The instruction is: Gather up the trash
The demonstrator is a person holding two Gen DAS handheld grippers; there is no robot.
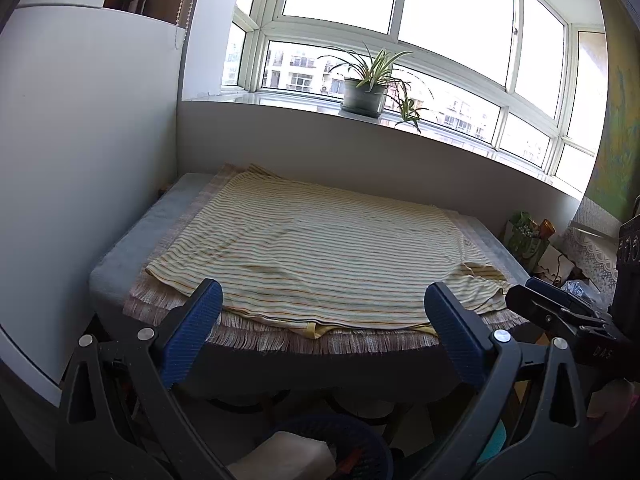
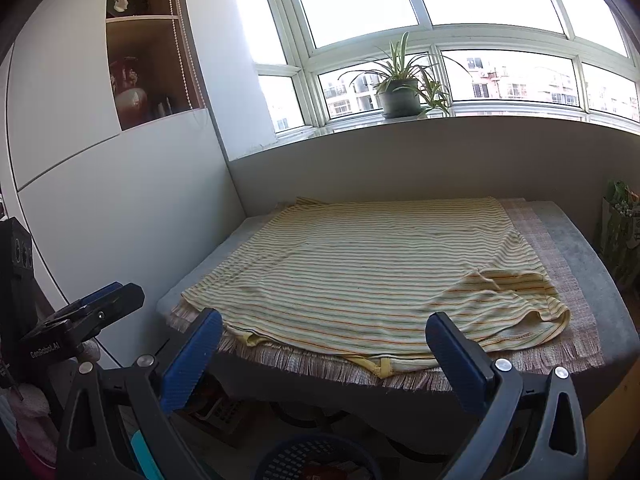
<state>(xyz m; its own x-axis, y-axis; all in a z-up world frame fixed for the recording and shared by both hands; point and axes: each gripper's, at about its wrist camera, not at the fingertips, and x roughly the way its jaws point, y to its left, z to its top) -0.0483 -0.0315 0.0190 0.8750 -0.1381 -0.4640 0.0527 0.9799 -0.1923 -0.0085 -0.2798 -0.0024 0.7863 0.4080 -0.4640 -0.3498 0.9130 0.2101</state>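
Grippers, 2 of them, hover side by side at the near edge of a low bench. The left gripper point(image 1: 323, 312) has its blue-padded fingers spread wide, holding nothing. The right gripper point(image 2: 324, 344) is spread just as wide and is also empty. Each one shows at the edge of the other's view.

Below and between the fingers sits a dark blue basket point(image 2: 316, 458) with a perforated wall, on the floor in front of the bench. It holds pale crumpled paper point(image 1: 280, 456) and some reddish scraps; these are too cut off to name.

Ahead, a yellow striped shirt point(image 1: 320, 252) lies flat on a fringed woven mat point(image 2: 560, 280), which covers the grey bench point(image 2: 592, 256). Behind the bench, a potted plant point(image 1: 366, 88) stands on the windowsill. A white cabinet point(image 2: 100, 200) stands to the left.
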